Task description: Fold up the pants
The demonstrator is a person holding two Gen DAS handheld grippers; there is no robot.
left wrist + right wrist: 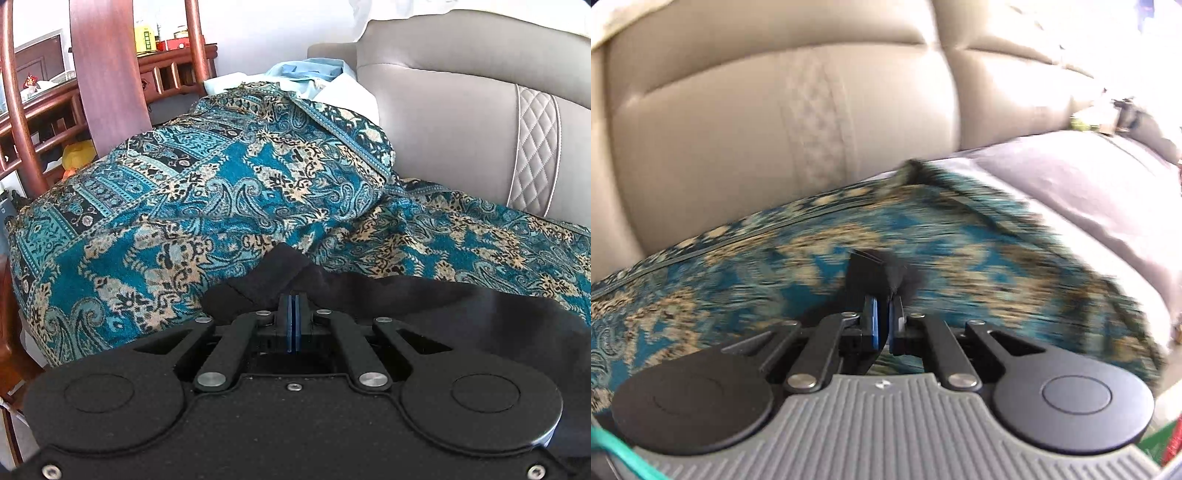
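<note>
Beige sofa (461,122) cushions back the whole scene, and a teal paisley throw (207,206) covers the seat as the working surface. On it lie the black pants (424,295), spread out low and to the right in the left view, their near edge bunched at the left hand-held gripper (294,306). That gripper's blue pads are pressed together with black cloth pinched between them, which I take as an anchor holding one corner while the other side is handled.

Only the right view shows the right hand-held gripper (882,280): its pads stand nearly together, and a small tuft of dark cloth (901,275) sits at the tips, though heavy blur leaves me unsure whether it is truly gripped. The same view shows the throw's fringed edge (1015,206) and a grey cushion (1071,184) beyond it.

Only the left view shows a wooden chair (107,66), a cabinet (173,70) behind, and pale blue laundry (310,72) heaped at the sofa's far end.
</note>
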